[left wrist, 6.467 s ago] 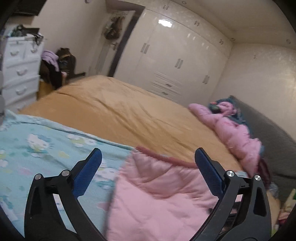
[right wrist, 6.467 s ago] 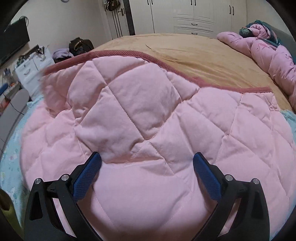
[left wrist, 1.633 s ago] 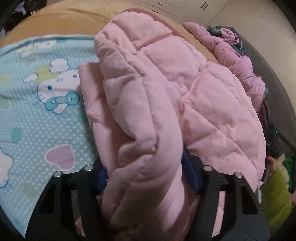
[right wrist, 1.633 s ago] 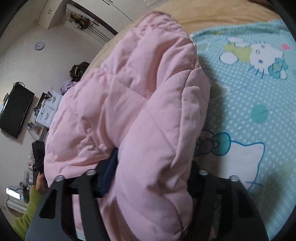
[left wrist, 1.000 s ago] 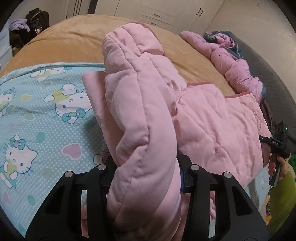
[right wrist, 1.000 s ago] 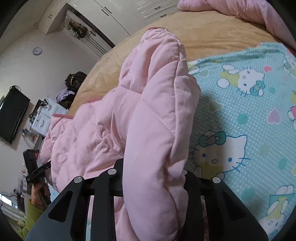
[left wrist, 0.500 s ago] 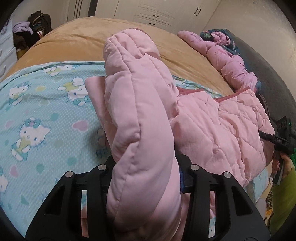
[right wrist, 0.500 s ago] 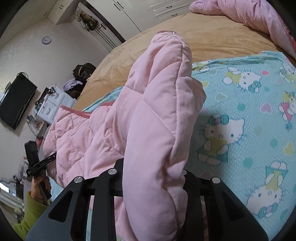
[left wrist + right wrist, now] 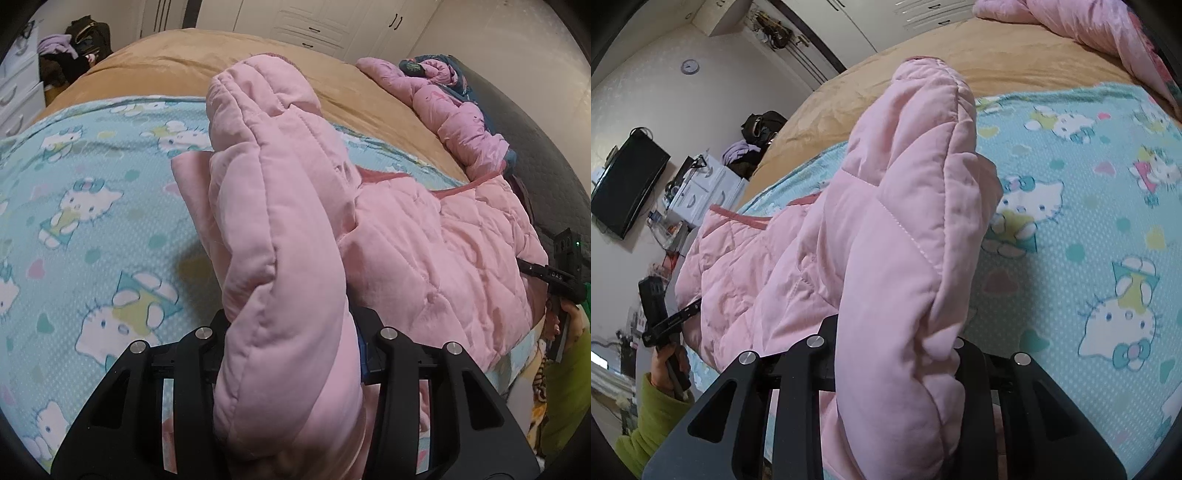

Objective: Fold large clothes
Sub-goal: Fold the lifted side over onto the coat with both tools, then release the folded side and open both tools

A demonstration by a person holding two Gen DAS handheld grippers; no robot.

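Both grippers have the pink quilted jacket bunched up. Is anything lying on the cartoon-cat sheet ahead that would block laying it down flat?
Nothing visible does. The left gripper and right gripper are each shut on the pink jacket, and the blue sheet ahead is bare. Only the jacket's own bulk hides some sheet.

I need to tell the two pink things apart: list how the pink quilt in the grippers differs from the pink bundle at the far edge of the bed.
The quilt is plain pale pink with diamond stitching; the bundle is deeper pink with small prints and dark blue fabric. The quilt is bunched between the jaws of the left gripper and right gripper; the bundle lies untouched. Both are padded and pink.
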